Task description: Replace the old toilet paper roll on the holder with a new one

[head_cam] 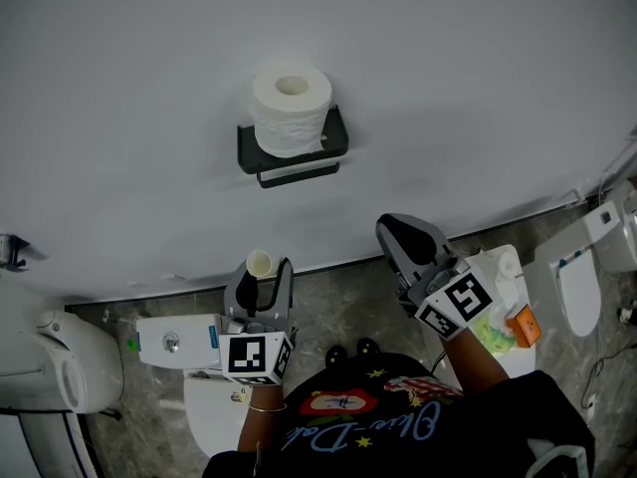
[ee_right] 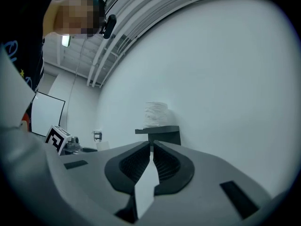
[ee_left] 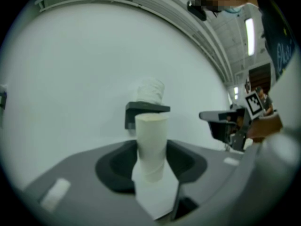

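A full white toilet paper roll [head_cam: 291, 108] stands upright on top of the black wall holder [head_cam: 294, 155]. It also shows in the left gripper view as the roll [ee_left: 151, 89] on the holder [ee_left: 146, 109], and in the right gripper view as the roll [ee_right: 156, 114] on the holder [ee_right: 160, 132]. My left gripper [head_cam: 261, 279] is below the holder, shut on an empty cardboard tube [head_cam: 259, 263] that stands upright between its jaws [ee_left: 151, 142]. My right gripper [head_cam: 410, 237] is lower right of the holder, shut with nothing in it [ee_right: 151, 147].
A grey wall fills the upper part of the head view. A toilet [head_cam: 50, 361] stands at the left and another [head_cam: 582, 282] at the right, on a stone floor. A white box [head_cam: 179, 342] and an orange item [head_cam: 525, 325] lie near my hands.
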The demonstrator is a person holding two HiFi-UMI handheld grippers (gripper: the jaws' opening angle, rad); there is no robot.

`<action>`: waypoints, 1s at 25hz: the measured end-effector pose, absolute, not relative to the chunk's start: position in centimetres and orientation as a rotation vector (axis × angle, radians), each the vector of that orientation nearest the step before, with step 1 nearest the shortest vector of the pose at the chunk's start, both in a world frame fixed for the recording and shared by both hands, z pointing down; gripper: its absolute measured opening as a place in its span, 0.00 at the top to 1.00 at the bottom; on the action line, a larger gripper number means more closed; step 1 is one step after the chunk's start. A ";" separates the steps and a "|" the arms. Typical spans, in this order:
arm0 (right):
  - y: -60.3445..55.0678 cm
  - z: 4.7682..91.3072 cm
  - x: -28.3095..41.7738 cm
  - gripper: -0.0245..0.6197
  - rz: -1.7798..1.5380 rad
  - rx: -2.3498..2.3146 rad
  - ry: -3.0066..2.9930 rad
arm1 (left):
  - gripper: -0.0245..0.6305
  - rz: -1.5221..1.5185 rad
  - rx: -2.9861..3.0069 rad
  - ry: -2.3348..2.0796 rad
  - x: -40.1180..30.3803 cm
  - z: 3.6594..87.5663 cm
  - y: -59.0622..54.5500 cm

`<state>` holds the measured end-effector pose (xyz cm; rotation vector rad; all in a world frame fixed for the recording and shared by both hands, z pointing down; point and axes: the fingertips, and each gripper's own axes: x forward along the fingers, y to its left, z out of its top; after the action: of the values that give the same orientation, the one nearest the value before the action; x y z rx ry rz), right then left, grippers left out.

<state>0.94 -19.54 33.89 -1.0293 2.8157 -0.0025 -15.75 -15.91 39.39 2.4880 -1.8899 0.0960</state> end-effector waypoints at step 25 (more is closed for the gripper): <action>-25.8 21.3 -10.9 0.62 1.376 -0.189 3.500 | 0.68 0.026 2.447 -1.907 -17.3 39.5 -14.9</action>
<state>-10.86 -25.85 21.31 -0.1885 3.4999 1.3759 -17.35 -14.88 39.49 2.4470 -1.9072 0.0263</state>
